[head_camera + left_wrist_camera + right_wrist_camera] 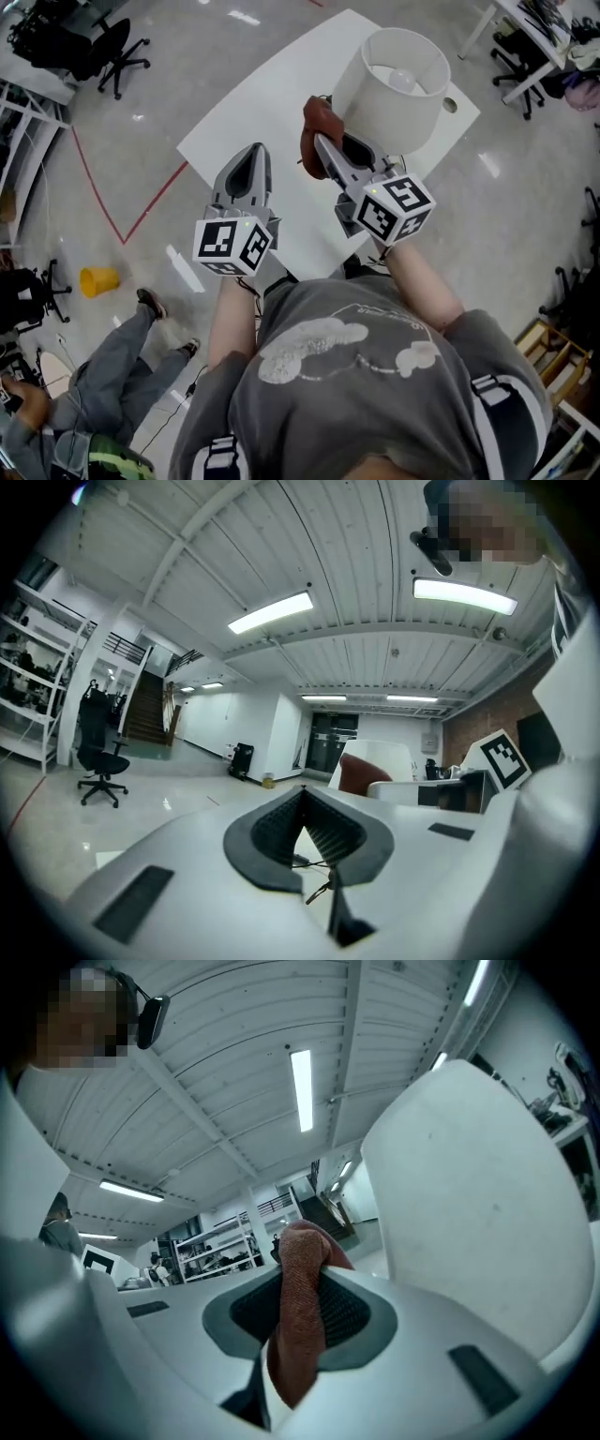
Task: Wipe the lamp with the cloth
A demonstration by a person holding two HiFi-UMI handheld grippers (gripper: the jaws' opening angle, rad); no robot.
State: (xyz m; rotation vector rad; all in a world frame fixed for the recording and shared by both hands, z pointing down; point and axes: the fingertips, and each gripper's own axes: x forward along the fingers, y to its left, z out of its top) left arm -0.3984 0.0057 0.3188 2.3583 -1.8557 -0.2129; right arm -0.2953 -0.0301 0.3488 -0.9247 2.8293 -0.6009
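Lamp (398,84): white drum shade, long axis upright, open top facing up with the bulb showing inside. It stands toward the far right corner of the white counter (253,122); in the right gripper view the shade (469,1213) fills the right side, close by. Cloth (316,122): reddish brown and bunched, clamped between the jaws of the right claw (323,142). It lies just beside the near left flank of the shade; contact with the shade cannot be told. In the right gripper view the cloth (300,1316) runs lengthwise as a folded strip, rising past the tips of the right claw (305,1274) and hanging down between the ribbed pads. Left claw (251,155): points away from the person over the near left edge of the counter, well apart from the lamp. In the left gripper view the left claw (302,799) has its jaws meeting at the tips, nothing between them. Floor: yellow cup (98,279) on its side; black office chair (117,47).
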